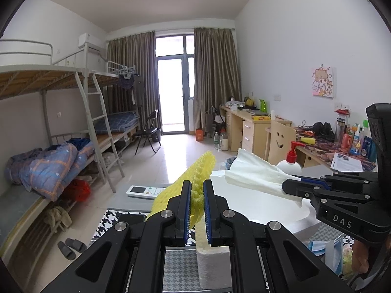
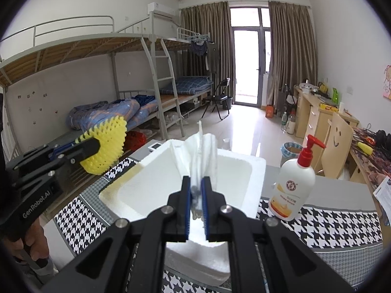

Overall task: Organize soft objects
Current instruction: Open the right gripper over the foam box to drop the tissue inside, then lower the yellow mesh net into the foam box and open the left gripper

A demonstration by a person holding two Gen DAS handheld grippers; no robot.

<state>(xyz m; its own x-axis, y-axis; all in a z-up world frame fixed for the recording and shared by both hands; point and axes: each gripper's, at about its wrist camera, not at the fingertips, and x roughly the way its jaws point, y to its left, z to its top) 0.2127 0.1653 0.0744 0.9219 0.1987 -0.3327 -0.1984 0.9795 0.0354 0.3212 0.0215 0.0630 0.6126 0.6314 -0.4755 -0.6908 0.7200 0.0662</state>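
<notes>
I am in a long dormitory room with grey metal bunk beds [image 2: 102,68] along one wall, brown curtains [image 2: 290,51] round a glass balcony door, and pale wooden desks [image 1: 246,124] opposite. Before me is a table under a black-and-white houndstooth cloth [image 2: 325,224]. On it sits an open white foam box [image 2: 244,171], with a white pump bottle with a red nozzle [image 2: 293,183] just beside it and a white remote control [image 1: 144,191] near its far side. My left gripper [image 1: 197,210] is closed narrow on a yellow nubbed foam mesh sheet [image 2: 107,146], held off the box's left edge. My right gripper [image 2: 195,204] is clamped on a crumpled white paper towel [image 1: 254,173], which hangs over the box's hollow.
</notes>
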